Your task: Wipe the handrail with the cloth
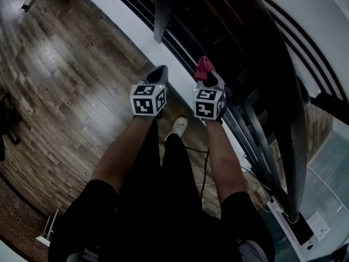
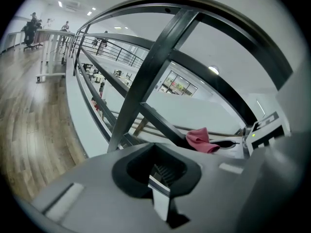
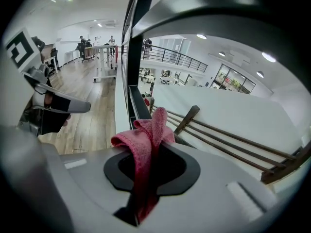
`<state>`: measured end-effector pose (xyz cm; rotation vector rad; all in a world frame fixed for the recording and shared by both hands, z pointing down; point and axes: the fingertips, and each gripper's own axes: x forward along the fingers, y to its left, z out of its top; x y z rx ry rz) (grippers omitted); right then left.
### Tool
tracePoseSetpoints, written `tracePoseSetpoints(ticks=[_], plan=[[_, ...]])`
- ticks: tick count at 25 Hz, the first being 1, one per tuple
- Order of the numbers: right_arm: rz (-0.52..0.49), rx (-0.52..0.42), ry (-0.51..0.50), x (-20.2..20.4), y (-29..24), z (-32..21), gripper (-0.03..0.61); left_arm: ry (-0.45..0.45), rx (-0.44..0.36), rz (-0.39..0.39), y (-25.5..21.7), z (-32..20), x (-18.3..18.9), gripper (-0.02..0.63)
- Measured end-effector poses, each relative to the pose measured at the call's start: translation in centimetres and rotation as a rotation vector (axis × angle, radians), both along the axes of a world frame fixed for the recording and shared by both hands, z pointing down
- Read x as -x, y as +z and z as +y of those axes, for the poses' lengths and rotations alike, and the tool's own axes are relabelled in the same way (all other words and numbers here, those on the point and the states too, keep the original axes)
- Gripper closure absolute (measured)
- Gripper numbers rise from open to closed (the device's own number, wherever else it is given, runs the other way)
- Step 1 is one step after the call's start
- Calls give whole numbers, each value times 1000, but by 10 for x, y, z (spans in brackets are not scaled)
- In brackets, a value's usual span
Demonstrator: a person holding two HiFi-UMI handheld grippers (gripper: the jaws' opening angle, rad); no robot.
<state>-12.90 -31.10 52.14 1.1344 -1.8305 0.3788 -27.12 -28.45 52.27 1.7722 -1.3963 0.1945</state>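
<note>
A floor (image 1: 71, 91) of brown wooden planks is shown in the head view, bordered by a white ledge (image 1: 122, 21) at the foot of a dark metal handrail (image 1: 292, 146). The handrail is laid along the person's right side, its long axis running from the top middle of that view down to the lower right, with thinner bars set below it. Beyond it, a large bright room with white walls and ceiling lights is seen in both gripper views, and people (image 3: 82, 40) are made out far off at the end of the floor. A white shoe (image 1: 177, 127) and a black cable (image 1: 204, 168) are seen on the planks between the two arms.

The pink cloth (image 3: 146, 144) is pinched between the fingers of the right gripper (image 3: 148, 178). It is folded into a strip whose long axis follows the fingers, and its free end is stood up past them, pointed away from the person toward the lower bars. Whether the handrail is touched by it cannot be told.

The left gripper (image 2: 158, 178) is held just beside the right one, over the floor. Its fingers are pressed together with nothing between them.
</note>
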Motion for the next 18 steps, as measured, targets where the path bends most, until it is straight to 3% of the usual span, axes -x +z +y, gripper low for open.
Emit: tracePoseSetpoints(ticks=[9,18], plan=[[8,-22,-44,52,0,-27,526,-12,15,15,3,-15,36,614],[-4,-24,-44,74,3,-43,526,-13,20,20,7,-23,56,614]])
